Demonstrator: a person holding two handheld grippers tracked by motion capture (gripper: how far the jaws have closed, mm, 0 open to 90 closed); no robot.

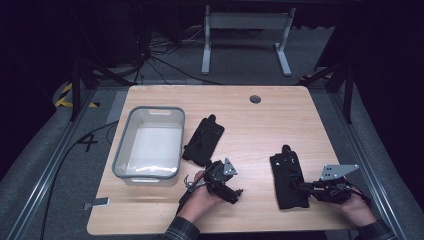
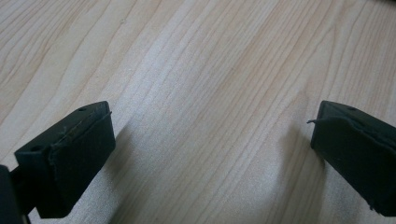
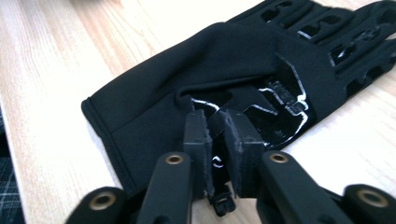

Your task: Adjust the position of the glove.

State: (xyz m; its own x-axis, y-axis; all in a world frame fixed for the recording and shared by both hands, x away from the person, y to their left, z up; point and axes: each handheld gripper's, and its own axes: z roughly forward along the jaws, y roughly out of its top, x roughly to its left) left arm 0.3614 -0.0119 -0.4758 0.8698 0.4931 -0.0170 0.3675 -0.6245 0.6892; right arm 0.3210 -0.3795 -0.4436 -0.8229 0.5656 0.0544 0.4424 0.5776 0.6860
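Two black gloves lie on the wooden table (image 1: 250,130). One glove (image 1: 203,141) rests in the middle, beside the bin. The other glove (image 1: 288,176) lies at the right, and in the right gripper view this glove (image 3: 224,60) is pinched by a fold near its back. My right gripper (image 3: 217,122) is shut on that fold, and in the high view the right gripper (image 1: 301,187) meets the glove's right edge. My left gripper (image 1: 234,192) sits low over bare wood below the middle glove. Its jaws stand wide apart in the left gripper view, with nothing between them (image 2: 212,149).
A translucent bin with a grey rim (image 1: 125,145) stands at the table's left, with nothing visible inside. A round cable hole (image 1: 255,99) is near the far edge. Beyond the table are a white desk frame (image 1: 245,40) and cables on the floor.
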